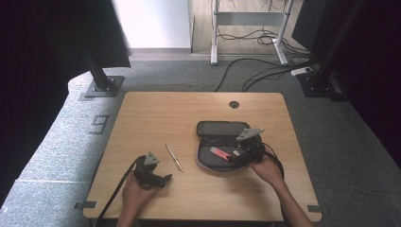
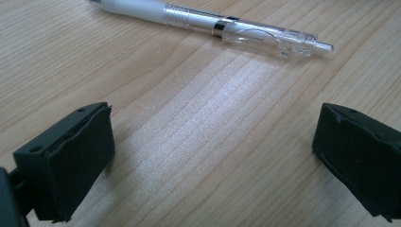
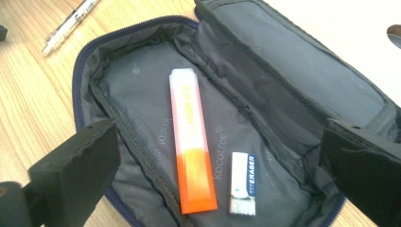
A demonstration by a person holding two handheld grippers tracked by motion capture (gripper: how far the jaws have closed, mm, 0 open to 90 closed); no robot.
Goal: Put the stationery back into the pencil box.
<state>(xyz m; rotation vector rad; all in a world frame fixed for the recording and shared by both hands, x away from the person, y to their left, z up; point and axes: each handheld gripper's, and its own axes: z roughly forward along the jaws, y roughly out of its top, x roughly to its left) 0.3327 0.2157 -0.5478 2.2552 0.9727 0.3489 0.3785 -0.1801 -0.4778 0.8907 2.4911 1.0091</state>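
Your right gripper (image 3: 213,175) hangs over the open pencil case (image 3: 302,85) with its jaws spread wide and nothing between them; the orange highlighter (image 3: 191,146) and the small eraser (image 3: 243,182) lie side by side on the lining, free of the pads. Your left gripper (image 2: 208,156) rests low near the table's (image 1: 156,109) front left corner, jaws also wide apart and empty, with the pen (image 2: 213,26) lying on the bare wood just ahead of them, between that gripper and the case.

The pen looks like the next thing to go in, and that is where trouble may start. It is round, slick and lies flat on the wood: close on it off-centre and it will likely roll or squirt out towards the front edge. Come down too steeply and the pads will jam on the tabletop before they close.

Watch the case too. Its flap stands up at the far side, so a trailing cable or a passing jaw could drag it shut or shove the whole case across the table.
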